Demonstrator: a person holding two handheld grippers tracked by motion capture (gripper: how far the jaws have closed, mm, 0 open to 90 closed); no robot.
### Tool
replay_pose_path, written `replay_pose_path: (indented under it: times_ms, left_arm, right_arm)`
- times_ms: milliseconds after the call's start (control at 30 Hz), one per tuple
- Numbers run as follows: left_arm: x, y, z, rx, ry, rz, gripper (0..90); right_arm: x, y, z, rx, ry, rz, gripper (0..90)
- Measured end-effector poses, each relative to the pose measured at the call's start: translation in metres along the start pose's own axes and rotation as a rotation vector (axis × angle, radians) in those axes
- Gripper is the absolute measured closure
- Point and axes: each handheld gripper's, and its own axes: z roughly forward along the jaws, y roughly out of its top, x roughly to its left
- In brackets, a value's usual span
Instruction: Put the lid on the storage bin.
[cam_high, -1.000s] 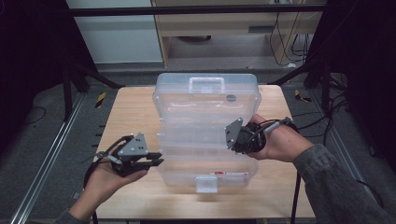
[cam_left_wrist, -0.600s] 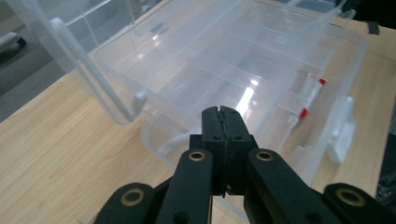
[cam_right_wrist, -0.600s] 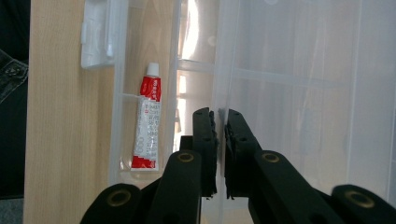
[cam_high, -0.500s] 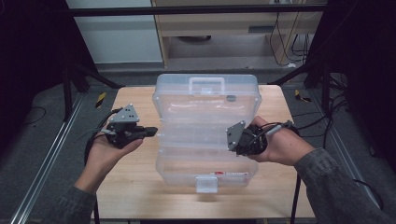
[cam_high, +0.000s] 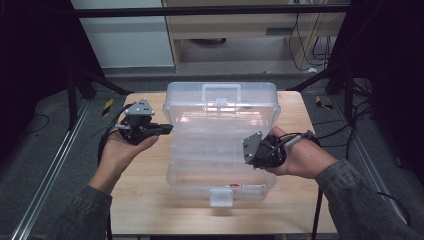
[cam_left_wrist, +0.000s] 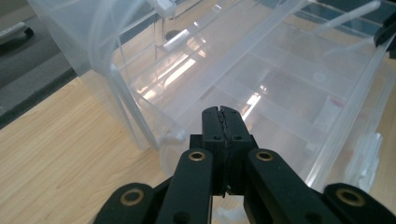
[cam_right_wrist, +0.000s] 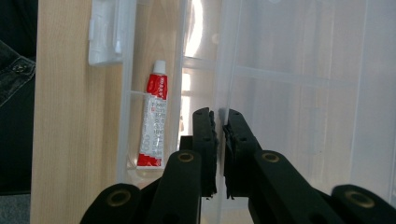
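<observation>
Clear plastic organizer case (cam_high: 220, 145) sits open at the middle of the wooden tabletop (cam_high: 145, 200). Lid stands up on the far side w/ its carry handle (cam_high: 221, 91) at the top edge. Tray half lies flat toward the person, white latch (cam_high: 221, 196) at the near edge.

Left gripper (cam_high: 162, 129): held in the left hand (cam_high: 122, 150) just off the case's left wall, near where lid meets tray, jaws pointing at the case. In the left gripper view the jaws (cam_left_wrist: 223, 126) are pressed together, nothing between them. Tips are at the case's left corner; contact w/ the plastic can't be told. Dividers show through the clear wall (cam_left_wrist: 135, 116).

Right gripper (cam_high: 248, 150): in the right hand (cam_high: 300, 157), over the right part of the tray, jaws facing into the case. In the right gripper view the jaws (cam_right_wrist: 219, 123) stand narrow, a thin slit left, w/ a clear upright plastic wall (cam_right_wrist: 223, 70) lined up on that slit. Looks pinched on the wall edge, but can't confirm the grip since the plastic is see-through.

Small red-and-white tube (cam_right_wrist: 154, 123) lies in a narrow compartment at the tray's near edge, beside the white latch (cam_right_wrist: 105, 32). Same tube shows as a red strip (cam_high: 245, 185) in the high view.
</observation>
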Motion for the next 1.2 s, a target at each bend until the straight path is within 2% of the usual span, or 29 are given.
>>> replay_pose_path:
  times_ms: [133, 300, 600, 833, 1000, 1133, 1200]
  left_arm:
    - [0.001, 0.002, 0.001, 0.019, 0.003, -0.018, 89.8]
    - [0.002, 0.004, 0.001, 0.015, 0.003, -0.019, 89.9]
    - [0.009, 0.001, -0.004, -0.001, 0.02, -0.05, 89.9]
    - [0.009, -0.001, -0.005, 0.009, 0.019, -0.049, 89.9]
    - [0.008, -0.004, -0.005, 0.012, 0.012, -0.046, 89.9]
    - [0.007, -0.009, -0.005, 0.015, 0.008, -0.048, 89.9]
    - [0.006, -0.012, -0.005, 0.016, 0.004, -0.048, 89.9]
  right_arm:
    - [0.002, 0.001, 0.001, 0.003, -0.001, -0.004, 84.1]
    - [0.003, 0.0, 0.001, 0.0, -0.009, -0.003, 83.3]
    - [0.004, 0.0, 0.002, 0.002, -0.003, -0.001, 83.3]
    - [0.006, -0.001, 0.003, -0.002, -0.001, 0.003, 81.4]
    - [0.009, -0.003, 0.002, -0.03, -0.01, 0.037, 64.9]
    - [0.011, -0.009, -0.001, -0.072, -0.032, 0.102, 49.6]
    - [0.012, -0.012, -0.004, -0.087, -0.052, 0.15, 41.9]
